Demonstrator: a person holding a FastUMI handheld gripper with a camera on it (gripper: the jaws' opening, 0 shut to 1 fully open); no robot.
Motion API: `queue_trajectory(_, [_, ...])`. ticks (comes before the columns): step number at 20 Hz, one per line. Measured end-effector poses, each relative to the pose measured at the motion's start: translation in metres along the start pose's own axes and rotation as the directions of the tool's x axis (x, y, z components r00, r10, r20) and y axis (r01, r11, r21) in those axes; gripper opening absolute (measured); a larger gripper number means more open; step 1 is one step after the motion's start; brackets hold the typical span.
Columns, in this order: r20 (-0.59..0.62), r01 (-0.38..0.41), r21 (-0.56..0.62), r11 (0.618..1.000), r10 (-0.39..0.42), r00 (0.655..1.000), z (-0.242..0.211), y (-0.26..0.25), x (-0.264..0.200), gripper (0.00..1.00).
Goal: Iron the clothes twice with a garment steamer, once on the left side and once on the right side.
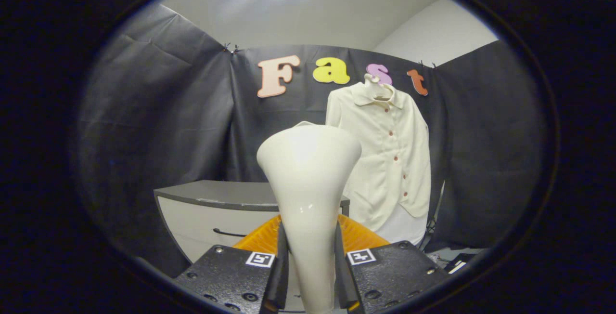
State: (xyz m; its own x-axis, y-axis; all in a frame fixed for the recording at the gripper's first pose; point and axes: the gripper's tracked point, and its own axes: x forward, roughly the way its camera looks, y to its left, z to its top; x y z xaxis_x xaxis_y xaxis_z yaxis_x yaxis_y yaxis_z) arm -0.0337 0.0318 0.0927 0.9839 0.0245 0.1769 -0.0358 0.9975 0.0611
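In the gripper view, my fingers [310, 275] are clamped on the narrow neck of the glossy white flared plastic steamer [308, 174], centre frame. The cream button-front shirt [385, 160] hangs beyond, right of centre. I judge the steamer stiff and slick, the shirt soft; the neck grip suits.

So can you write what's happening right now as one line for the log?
gripper: shut on steamer | steamer: upright between fingers, short of shirt | shirt: hanging on booth wall, beyond fingers | cabinet: beside shirt | ironing: not started
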Motion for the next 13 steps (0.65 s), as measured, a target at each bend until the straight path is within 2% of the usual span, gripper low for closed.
queue_trajectory(7, [0.055, 0.002, -0.044, 0.999, 0.001, 0.998, 0.034, 0.016, -0.012, 0.4])
queue_trajectory(13, [0.053, 0.018, -0.056, 0.998, -0.015, 0.998, 0.04, 0.017, -0.012, 0.4])
